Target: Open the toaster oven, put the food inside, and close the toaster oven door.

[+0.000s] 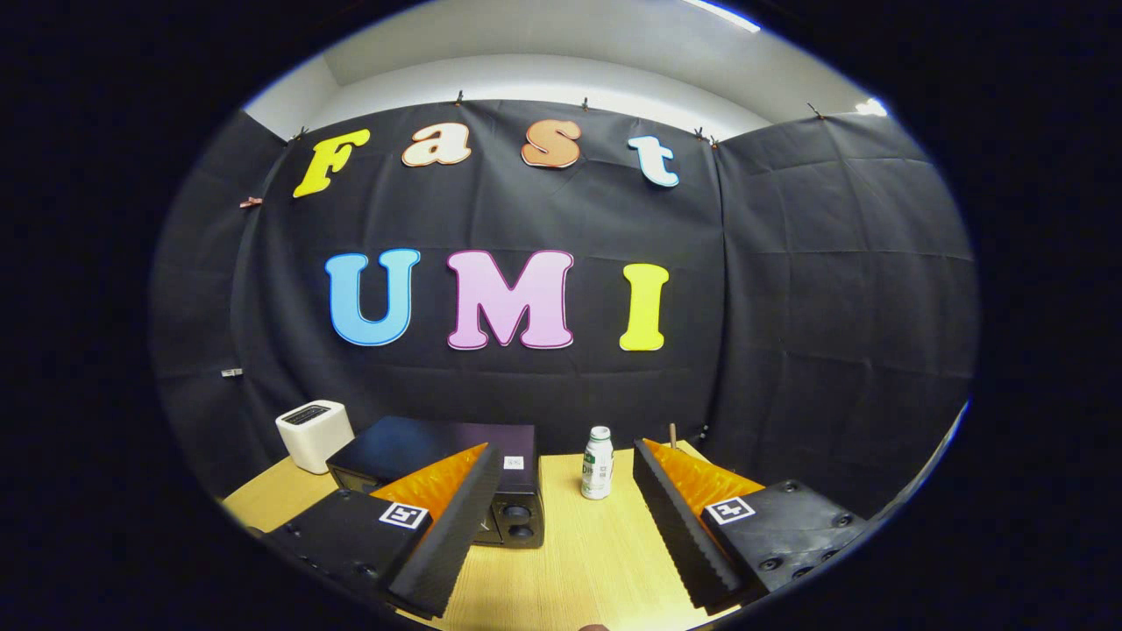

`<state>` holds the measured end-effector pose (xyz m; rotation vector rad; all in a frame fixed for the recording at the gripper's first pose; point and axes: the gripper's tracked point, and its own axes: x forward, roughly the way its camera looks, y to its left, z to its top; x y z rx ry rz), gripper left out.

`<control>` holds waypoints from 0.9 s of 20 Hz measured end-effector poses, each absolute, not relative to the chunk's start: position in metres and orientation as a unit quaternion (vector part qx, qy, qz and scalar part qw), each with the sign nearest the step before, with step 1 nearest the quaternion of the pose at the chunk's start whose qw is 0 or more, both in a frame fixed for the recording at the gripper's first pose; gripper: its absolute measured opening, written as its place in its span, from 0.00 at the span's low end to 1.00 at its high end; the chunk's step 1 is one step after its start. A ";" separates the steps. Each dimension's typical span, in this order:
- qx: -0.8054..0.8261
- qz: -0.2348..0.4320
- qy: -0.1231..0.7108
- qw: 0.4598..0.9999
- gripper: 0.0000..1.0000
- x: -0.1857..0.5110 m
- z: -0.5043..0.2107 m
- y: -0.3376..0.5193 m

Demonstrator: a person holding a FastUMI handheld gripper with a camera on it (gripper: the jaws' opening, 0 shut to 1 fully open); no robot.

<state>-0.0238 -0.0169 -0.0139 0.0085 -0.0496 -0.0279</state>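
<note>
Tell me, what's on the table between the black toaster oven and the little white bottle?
Nothing: in the gripper view, only bare wooden table separates the toaster oven from the bottle. The gripper hangs open, fingers apart, that gap just ahead of them.

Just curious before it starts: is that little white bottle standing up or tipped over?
Upright: the bottle stands cap-up on the table, beyond the open gripper.

The claw (557, 517) has two wedge-shaped fingers (451, 535) with ribbed inner faces. Behind each sits a flat block bearing a square black-and-white marker tag (404, 515); the right-hand block shows several round recessed screws (793, 565).
</note>
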 end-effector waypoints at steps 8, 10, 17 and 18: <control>0.008 -0.004 -0.025 1.000 0.98 -0.022 -0.008 -0.010; 0.007 0.001 -0.023 1.000 0.99 -0.020 -0.008 -0.005; 0.003 0.020 -0.024 1.000 0.98 -0.018 0.000 0.005; 0.005 0.022 -0.024 0.999 0.98 -0.018 0.001 0.007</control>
